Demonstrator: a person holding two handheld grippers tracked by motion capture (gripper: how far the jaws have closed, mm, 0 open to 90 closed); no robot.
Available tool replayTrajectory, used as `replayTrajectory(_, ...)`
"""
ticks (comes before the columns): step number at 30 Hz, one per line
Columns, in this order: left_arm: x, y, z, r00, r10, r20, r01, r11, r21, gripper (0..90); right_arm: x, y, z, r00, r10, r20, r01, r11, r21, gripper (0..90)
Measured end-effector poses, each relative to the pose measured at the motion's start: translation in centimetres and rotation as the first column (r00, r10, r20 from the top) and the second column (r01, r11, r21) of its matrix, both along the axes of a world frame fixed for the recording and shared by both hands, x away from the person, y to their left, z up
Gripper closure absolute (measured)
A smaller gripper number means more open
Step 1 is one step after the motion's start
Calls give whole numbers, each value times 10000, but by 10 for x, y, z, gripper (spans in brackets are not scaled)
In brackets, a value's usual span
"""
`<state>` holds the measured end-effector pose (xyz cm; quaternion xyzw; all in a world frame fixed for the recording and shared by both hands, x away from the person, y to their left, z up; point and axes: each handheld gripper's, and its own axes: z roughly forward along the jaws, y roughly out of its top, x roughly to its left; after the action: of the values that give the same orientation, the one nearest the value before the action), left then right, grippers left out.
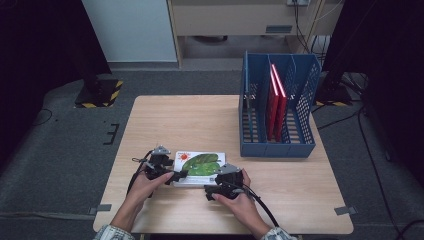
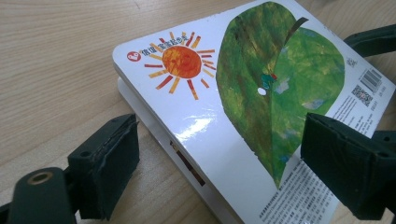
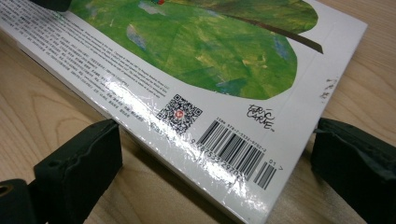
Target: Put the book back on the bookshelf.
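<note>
High view: wooden table (image 1: pixel 200 120), picture book (image 1: pixel 199 168) lying flat near the front edge, back cover up with a green leaf and an orange sun. Left gripper (image 1: pixel 176 176) held in the person's left hand (image 1: pixel 145 184) at the book's left end, right gripper (image 1: pixel 214 192) in the right hand (image 1: pixel 239 197) at the book's front right corner; jaw gap is too small to read from up here. Blue file rack (image 1: pixel 280 107) stands at the table's right rear, well apart from the book, with red books (image 1: pixel 276 102) upright in one of its middle slots. Left gripper view: left gripper (image 2: pixel 219 172) jaws spread wide, one pad low on the table side beside the book's edge, the other over the cover at the leaf's lower tip; whether that pad touches the cover, can't tell. Book (image 2: pixel 252 112) lies tilted across frame, sun toward the far corner, small white hole in the leaf, page edges visible. Right gripper view: right gripper (image 3: pixel 217 172) jaws also wide apart, straddling the book's barcode corner, not clamped. Book (image 3: pixel 196 60) shows QR code, barcode, signature on the white margin. Table wood (image 3: pixel 37 116) beneath.
</note>
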<state>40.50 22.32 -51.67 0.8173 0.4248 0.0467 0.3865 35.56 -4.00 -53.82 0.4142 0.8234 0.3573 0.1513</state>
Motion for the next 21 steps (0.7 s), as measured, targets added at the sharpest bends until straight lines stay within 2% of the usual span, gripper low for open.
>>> replayTrajectory(6, 0, -2, -2, 9997, -196, -121, 196, 9998, 19, 113, 0, 1, 0, 10000, -13, 18, 13, 10000, -36, 23)
replayTrajectory(10, 1, -3, -5, 9989, -345, -331, 337, 9992, -230, 133, 0, 1, 0, 10000, -33, 22, 33, 10000, -50, 23)
replayTrajectory(21, 1, -2, -2, 9986, -482, -206, 476, 9985, -268, 153, 0, 0, 0, 10000, -40, 8, 40, 10000, 0, 26)
